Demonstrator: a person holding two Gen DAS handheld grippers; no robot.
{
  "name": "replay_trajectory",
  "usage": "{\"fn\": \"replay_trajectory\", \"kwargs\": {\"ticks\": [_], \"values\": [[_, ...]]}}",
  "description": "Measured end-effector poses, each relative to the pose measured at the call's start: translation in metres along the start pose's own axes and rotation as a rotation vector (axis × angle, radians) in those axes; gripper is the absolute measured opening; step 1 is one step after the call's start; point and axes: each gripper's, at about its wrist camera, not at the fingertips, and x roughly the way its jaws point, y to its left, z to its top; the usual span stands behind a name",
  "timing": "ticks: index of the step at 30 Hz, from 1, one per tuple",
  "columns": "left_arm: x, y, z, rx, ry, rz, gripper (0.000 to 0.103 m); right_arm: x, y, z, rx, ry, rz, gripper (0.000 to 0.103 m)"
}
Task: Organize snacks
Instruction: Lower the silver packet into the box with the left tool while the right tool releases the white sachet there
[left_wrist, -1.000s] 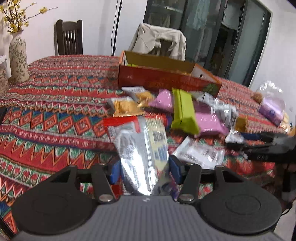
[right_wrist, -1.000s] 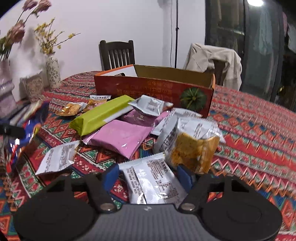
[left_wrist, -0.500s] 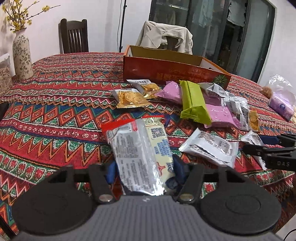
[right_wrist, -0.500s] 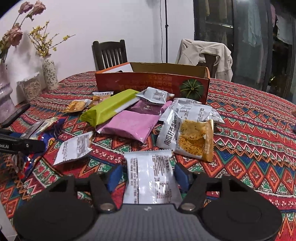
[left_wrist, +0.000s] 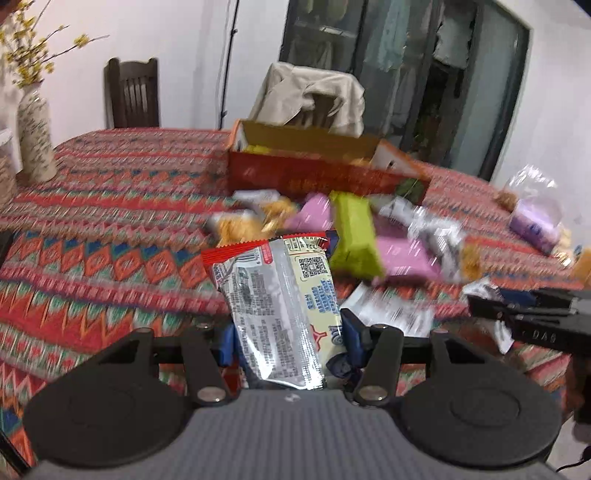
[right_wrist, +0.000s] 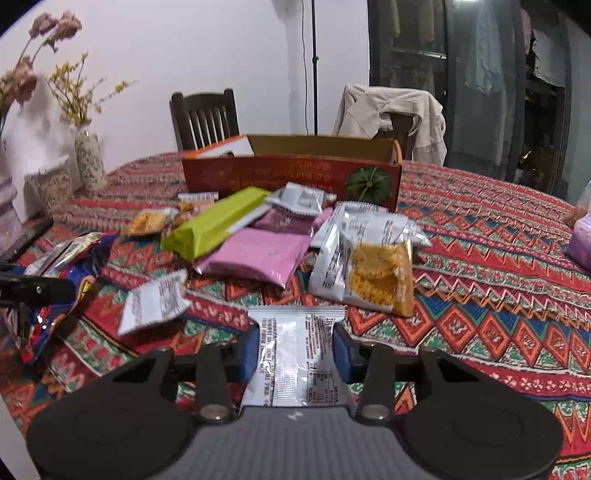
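My left gripper (left_wrist: 290, 341) is shut on a silver and red snack packet (left_wrist: 280, 302) that stands up between its blue pads, above the patterned tablecloth. A white snack packet (right_wrist: 295, 369) is pinched in my right gripper (right_wrist: 295, 349), which is shut on it. Beyond lies a pile of snacks: a green bar (right_wrist: 218, 225), pink packets (right_wrist: 255, 258), an orange cracker packet (right_wrist: 376, 280) and a small white packet (right_wrist: 155, 302). Behind the pile stands an open red cardboard box (right_wrist: 291, 177). In the left wrist view the box (left_wrist: 321, 177) shows yellow snacks inside.
A vase of yellow flowers (left_wrist: 35, 133) stands at the table's far left. A clear bag with a purple pack (left_wrist: 535, 221) lies at the right. Chairs stand behind the table, one draped with a beige jacket (right_wrist: 391, 110). The table's near edge runs below both grippers.
The right jaws have closed in on the white packet and drawn it back from the pile. The left gripper keeps its packet while its view swings up a little.
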Motion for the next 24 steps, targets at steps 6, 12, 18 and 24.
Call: {"fn": "replay_trajectory", "kwargs": {"ticks": [6,12,18,24], "values": [[0.017,-0.001,0.081,0.04,-0.08,-0.075,0.056,-0.009,-0.011,0.047,-0.002,-0.098,0.054,0.04],[0.094,-0.007,0.183,0.092,-0.084,-0.055,0.056,0.032,-0.03,0.132,-0.05,-0.148,0.083,0.04],[0.224,-0.011,0.246,0.089,0.024,0.034,0.056,0.146,-0.062,0.225,-0.008,-0.044,0.042,0.041],[0.318,-0.008,0.254,0.099,0.148,0.103,0.056,0.259,-0.081,0.257,-0.022,0.121,-0.108,0.041]]}}
